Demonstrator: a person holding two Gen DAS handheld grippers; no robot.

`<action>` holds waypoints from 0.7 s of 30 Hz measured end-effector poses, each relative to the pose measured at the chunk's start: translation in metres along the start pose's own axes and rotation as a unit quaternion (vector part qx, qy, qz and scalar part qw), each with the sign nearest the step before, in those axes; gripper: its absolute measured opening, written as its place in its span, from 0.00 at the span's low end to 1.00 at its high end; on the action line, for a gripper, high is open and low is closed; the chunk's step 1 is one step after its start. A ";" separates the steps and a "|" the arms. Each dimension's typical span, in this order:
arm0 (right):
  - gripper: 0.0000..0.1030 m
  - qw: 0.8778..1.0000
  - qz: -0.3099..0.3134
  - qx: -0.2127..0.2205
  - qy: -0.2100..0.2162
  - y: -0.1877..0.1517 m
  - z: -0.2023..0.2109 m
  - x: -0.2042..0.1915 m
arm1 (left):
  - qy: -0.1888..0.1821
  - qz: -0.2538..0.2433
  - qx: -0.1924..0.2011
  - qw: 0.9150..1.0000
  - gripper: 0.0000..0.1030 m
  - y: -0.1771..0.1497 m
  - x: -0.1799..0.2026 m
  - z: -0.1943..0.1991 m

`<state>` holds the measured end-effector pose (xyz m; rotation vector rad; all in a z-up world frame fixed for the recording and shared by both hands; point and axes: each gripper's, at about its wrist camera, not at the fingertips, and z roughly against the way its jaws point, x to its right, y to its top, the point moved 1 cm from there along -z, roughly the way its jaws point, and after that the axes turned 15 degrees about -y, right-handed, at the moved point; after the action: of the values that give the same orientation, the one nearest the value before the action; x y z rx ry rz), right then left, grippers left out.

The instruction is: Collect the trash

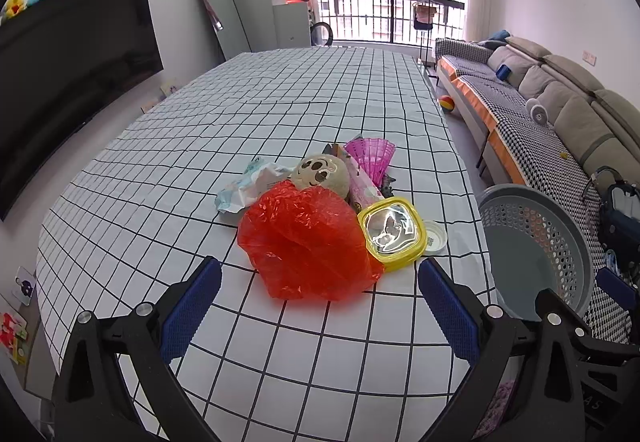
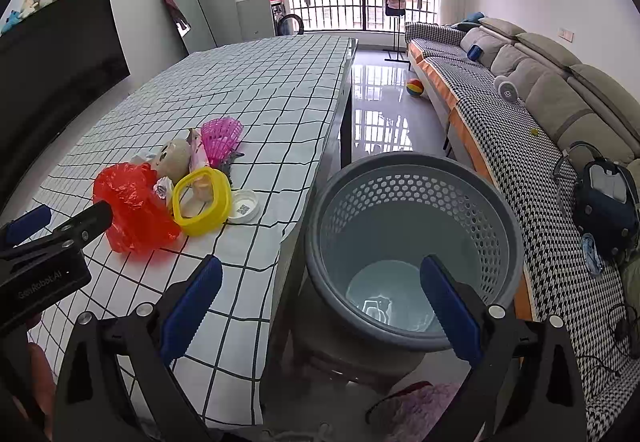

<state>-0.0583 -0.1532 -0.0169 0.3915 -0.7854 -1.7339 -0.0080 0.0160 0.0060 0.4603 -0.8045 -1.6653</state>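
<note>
A pile of trash lies on the checked tablecloth: a crumpled red plastic bag, a yellow-rimmed square lid, a white round cap, a pink mesh piece, a pink wrapper, a pale crumpled wrapper and a round plush face. My left gripper is open just short of the red bag, nothing between its fingers. My right gripper is open and empty above the grey perforated bin, which stands beside the table's right edge. The left gripper's body shows in the right wrist view.
The grey bin stands on a low stool right of the table. Beyond it runs a grey sofa with a houndstooth cover and a dark bag. A black TV hangs at the left. A ball lies on the floor.
</note>
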 end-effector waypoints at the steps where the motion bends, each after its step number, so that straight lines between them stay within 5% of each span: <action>1: 0.92 1.000 0.000 0.000 0.000 0.000 0.000 0.000 | 0.000 0.000 0.000 1.000 0.94 0.000 0.000 0.000; 21: 0.92 1.000 0.001 -0.003 0.002 -0.001 -0.001 -0.001 | 0.004 -0.002 -0.003 1.000 0.94 0.000 0.002 -0.002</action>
<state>-0.0579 -0.1526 -0.0187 0.3908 -0.7768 -1.7331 -0.0074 0.0131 0.0045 0.4637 -0.7936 -1.6678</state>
